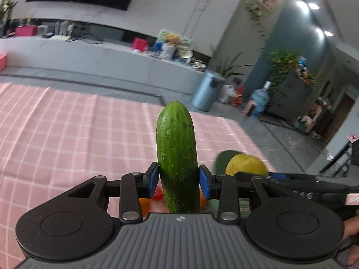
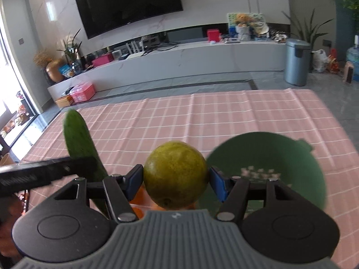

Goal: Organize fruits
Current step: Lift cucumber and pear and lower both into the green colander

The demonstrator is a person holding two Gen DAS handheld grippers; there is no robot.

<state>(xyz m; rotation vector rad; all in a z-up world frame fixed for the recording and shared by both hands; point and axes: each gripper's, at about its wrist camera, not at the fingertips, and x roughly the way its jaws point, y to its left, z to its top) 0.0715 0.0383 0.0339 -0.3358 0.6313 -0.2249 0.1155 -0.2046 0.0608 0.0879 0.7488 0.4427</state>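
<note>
Left claw (image 1: 176,177) grips a cucumber (image 1: 176,154) upright between blue pads: dark green, cylindrical, bumpy skin, rounded tip, raised above the table (image 1: 67,134). Right claw (image 2: 176,179) clamps a round yellow-green fruit (image 2: 175,177), skin finely speckled, dimple facing the camera. Smooth green bowl (image 2: 291,157) sits just right of the fruit. Table cloth is pink with a white grid, creased.

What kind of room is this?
Most likely a living room at home: a big TV on the wall, a long low shelf under it, houseplants, and a table with a pink checked cloth.
</note>
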